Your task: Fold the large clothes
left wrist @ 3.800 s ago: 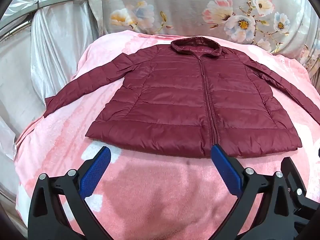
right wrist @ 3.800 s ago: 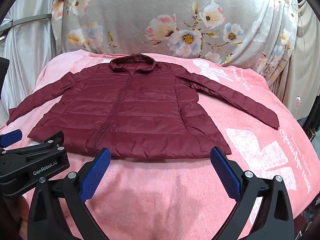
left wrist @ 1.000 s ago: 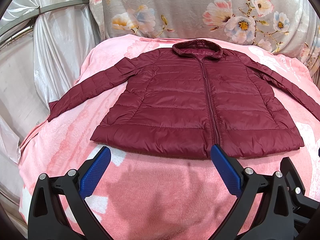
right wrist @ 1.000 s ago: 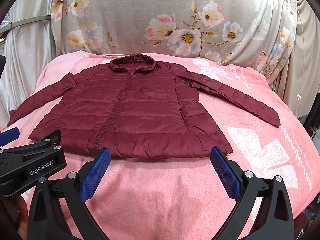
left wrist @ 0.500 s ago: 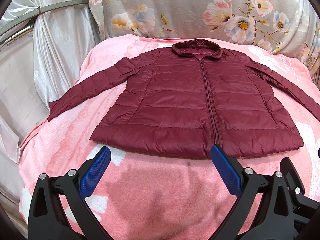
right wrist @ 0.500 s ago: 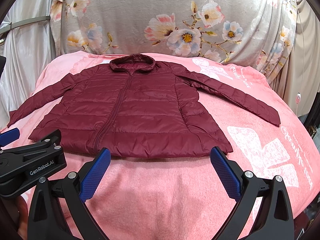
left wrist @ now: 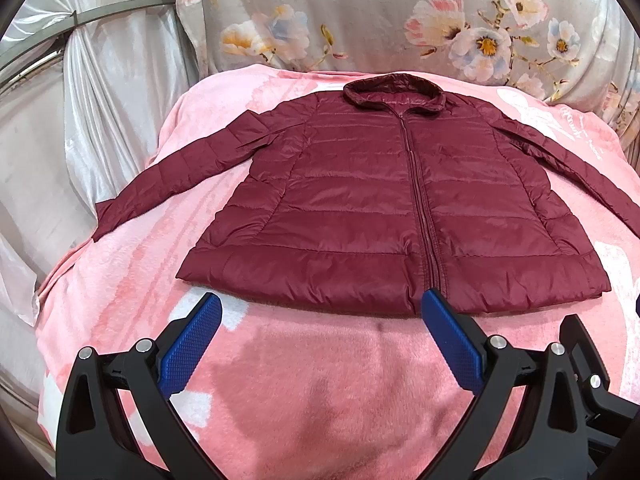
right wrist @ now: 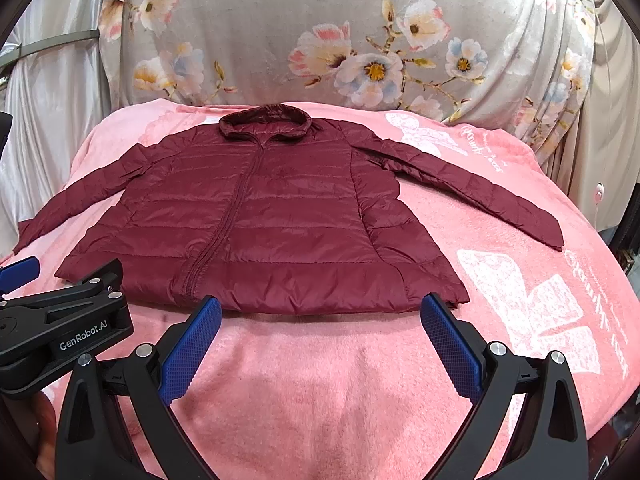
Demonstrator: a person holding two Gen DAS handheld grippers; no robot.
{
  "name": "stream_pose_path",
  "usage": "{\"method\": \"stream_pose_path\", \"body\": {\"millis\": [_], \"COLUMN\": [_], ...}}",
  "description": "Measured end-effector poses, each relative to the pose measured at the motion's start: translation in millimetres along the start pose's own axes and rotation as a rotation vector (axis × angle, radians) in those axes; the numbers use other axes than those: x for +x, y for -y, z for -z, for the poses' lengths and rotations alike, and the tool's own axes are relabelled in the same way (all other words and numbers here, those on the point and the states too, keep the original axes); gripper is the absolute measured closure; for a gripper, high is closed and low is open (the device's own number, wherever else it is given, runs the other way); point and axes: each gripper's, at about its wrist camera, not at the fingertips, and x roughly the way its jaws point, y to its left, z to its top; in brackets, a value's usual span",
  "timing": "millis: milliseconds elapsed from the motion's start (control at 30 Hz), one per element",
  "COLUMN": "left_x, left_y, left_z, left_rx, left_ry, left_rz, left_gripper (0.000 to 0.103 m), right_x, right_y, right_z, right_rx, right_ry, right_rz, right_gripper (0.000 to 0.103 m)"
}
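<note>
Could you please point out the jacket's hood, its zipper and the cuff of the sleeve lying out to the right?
hood (right wrist: pixel 265 121), right wrist view, on the bunched top edge.
zipper (left wrist: pixel 420 208), left wrist view, midway down the closed front.
sleeve cuff (right wrist: pixel 550 233), right wrist view, at the sleeve's end.

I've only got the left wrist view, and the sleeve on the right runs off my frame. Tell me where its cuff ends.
Observer: The cuff lies flat on the pink blanket, with the sleeve stretched straight out from the jacket.
Operator: Now report the right claw; I only see a bit of its body.
Observer: The right claw is open and holds nothing, fingers pointing at the jacket's hem.
</note>
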Motion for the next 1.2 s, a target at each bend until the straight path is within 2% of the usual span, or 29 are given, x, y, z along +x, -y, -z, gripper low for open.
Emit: {"method": "stream_pose_path", "body": {"millis": [167,333,500,667,900,1200], "left_x": [18.2,31.3,46.4,64.9,94.4,126.2], "left_y": [1.6,6.3,8.6,12.6,13.7,9.4], "left_z": [-2.4,-12.3,-27.6,-43.7,-66.7,-83.2], "left_rx": [0.005,0.002,-0.009,-0.005,-0.023,-0.044], "left_ry": [-0.027,-0.044,-0.051,-0.054,-0.074,-0.090], "left_rz": [0.015,0.024,0.015,0.017,0.012,-0.040], "left_gripper": [0.005,0.005,0.005,0.005,0.005,0.005], "right_x": [15.2,38.9,65.4,101.7,155.2,203.9], "right_y": [1.9,15.3,45.1,94.9,192.8,300.8], "right_z": [1.8,-9.9,-24.9,-41.9,-61.0,-67.8], "right_rx": [-0.002,0.016,0.086,0.170,0.347,0.526], "right_ry": [-0.022,-0.055,-0.076,-0.104,-0.138,-0.168], "right_rz": [-0.023,-0.026,-0.003,0.059,0.163,0.315], "right_gripper": [0.005,0.005,0.005,0.005,0.005,0.005]}}
